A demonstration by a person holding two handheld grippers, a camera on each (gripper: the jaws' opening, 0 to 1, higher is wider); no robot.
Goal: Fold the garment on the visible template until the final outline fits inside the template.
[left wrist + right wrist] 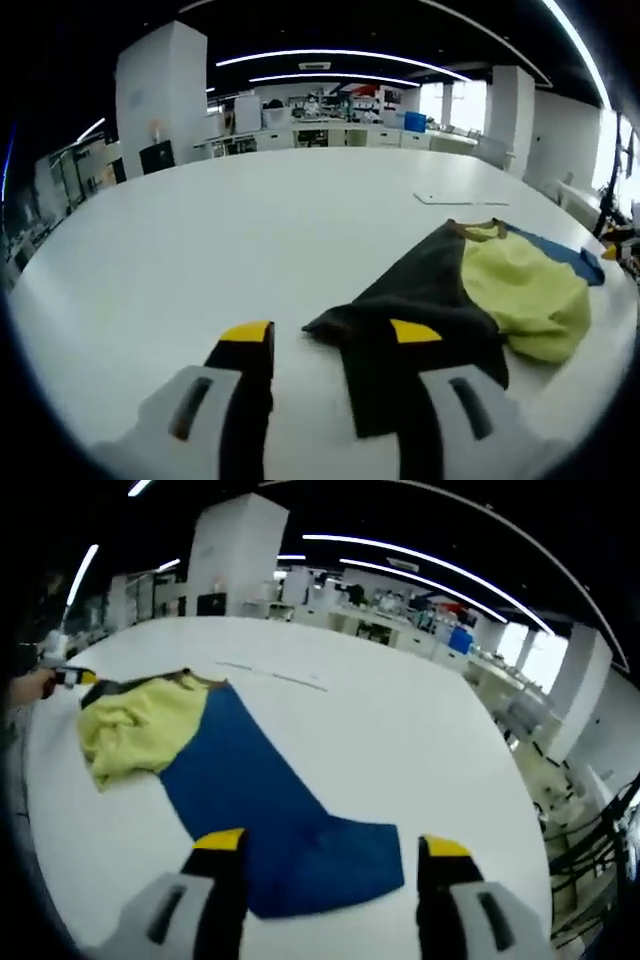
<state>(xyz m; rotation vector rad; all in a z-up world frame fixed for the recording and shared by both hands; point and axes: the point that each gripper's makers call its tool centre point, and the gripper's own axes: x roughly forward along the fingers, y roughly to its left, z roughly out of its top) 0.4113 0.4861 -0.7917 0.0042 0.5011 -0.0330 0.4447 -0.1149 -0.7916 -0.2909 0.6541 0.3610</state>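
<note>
1. The white table (pixel 200 230) spreads wide in the left gripper view and again in the right gripper view, with a workshop of counters and white pillars behind it.
2. The garment (pixel 250 780) lies flat on the table: a long blue panel running from the near edge toward the far left, a crumpled yellow-green part at its far end, and a black part beyond that. In the left gripper view the black part is nearest, the yellow-green part sits just right of it, and a blue strip shows behind.
3. The left gripper (pixel 330 335) is held low over the table, aimed along the tabletop. Its jaws stand apart with bare table between them; the black corner of the garment reaches to the inner side of its right jaw, and I cannot tell whether it touches.
4. The right gripper (pixel 330 845) is held low over the near blue end, jaws wide apart and clamping nothing; the blue hem lies between and just beyond them.
5. Faint thin outline marks (pixel 275 672) lie on the table beyond the garment.
6. At the far left edge of the right gripper view, a hand (pixel 30 685) holds the other gripper beside the yellow-green part.
</note>
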